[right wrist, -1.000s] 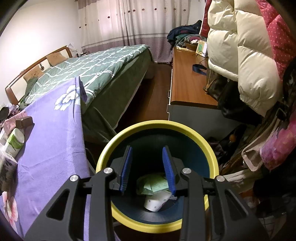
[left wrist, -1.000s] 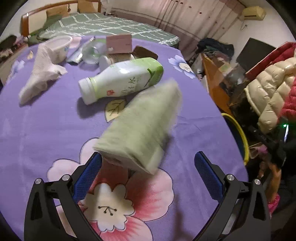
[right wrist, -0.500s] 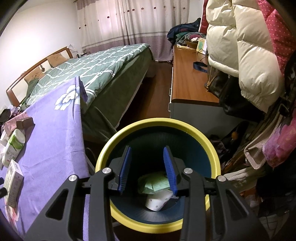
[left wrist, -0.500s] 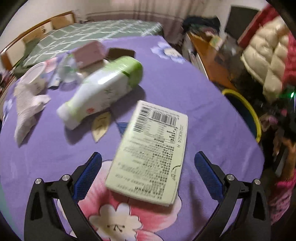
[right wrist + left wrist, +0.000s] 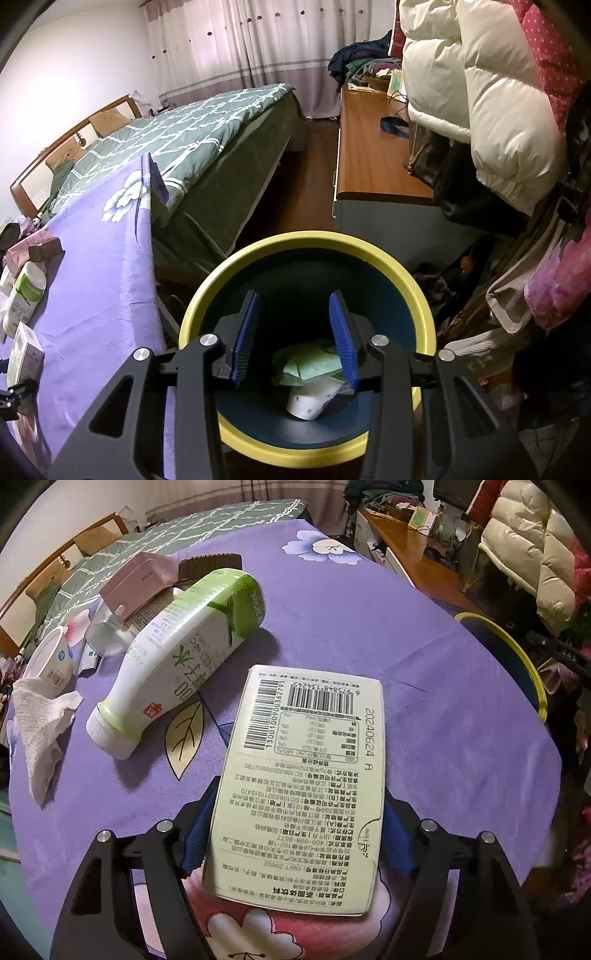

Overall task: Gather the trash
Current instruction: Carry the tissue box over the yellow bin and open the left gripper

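My left gripper [image 5: 295, 834] is shut on a pale green drink carton [image 5: 306, 775] that lies flat on the purple flowered tablecloth [image 5: 424, 701]; its blue pads press both long sides. The carton also shows in the right wrist view [image 5: 23, 350]. A green-and-white bottle [image 5: 188, 664] lies on its side just beyond. My right gripper [image 5: 293, 339] is open and empty, hanging over the yellow-rimmed blue bin [image 5: 306, 240], which holds green paper [image 5: 314, 365] and a white cup [image 5: 314, 402].
A crumpled tissue [image 5: 40, 731], a white cup [image 5: 51, 664], a pink box [image 5: 136, 587] and a brown wrapper [image 5: 210, 565] lie on the far left of the table. The bin rim [image 5: 517, 657] shows past the table's right edge. Bed, wooden desk and hanging coats surround.
The carton fell flat between my left fingers, and the left jaws closed onto its sides. The right gripper stayed over the bin with its jaws a little wider.
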A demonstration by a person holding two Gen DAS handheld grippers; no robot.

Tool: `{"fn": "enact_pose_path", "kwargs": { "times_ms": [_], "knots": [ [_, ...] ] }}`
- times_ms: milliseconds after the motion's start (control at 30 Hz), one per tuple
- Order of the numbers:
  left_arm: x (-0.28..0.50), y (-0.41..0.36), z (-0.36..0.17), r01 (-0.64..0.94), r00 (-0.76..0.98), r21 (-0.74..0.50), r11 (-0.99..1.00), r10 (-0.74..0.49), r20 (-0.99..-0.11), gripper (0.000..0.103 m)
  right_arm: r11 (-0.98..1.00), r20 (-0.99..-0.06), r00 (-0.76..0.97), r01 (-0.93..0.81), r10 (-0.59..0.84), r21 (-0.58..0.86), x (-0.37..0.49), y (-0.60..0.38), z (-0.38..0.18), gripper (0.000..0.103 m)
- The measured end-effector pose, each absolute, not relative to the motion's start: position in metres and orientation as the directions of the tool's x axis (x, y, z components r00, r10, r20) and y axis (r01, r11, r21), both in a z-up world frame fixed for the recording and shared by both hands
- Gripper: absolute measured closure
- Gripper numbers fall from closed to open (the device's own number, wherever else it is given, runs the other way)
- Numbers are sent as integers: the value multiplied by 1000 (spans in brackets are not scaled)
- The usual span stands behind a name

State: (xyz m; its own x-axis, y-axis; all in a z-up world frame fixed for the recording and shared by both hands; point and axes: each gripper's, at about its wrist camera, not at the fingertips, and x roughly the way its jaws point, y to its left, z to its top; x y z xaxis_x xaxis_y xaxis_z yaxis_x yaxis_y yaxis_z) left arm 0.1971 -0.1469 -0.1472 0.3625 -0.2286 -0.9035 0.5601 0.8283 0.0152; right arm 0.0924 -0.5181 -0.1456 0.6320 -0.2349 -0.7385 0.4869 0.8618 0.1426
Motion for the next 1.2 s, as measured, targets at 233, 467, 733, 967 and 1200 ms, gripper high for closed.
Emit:
{"fn": "enact_pose_path", "kwargs": {
  "times_ms": [233,467,733,967,1200],
  "knots": [
    [185,-172,-127,594,382,-16,804,-299,-874,31,856,-735,635,494,-236,152,88,-525,-146,65],
    [174,-230,-101,683,385,1,731,-359,-850,32,839,-720,649,514,-246,177,71,-541,-143,65],
    [164,-312,-94,777,340,8,630,-409,-847,32,810,-709,649,554,-276,192,47,-571,-141,65],
    [155,-390,-99,842,285,-1,540,-446,-848,32,779,-716,630,595,-301,196,28,-597,-146,65],
    [153,-452,-122,872,219,-37,489,-456,-862,31,754,-727,609,627,-317,196,14,-614,-152,65]
  ]
}}
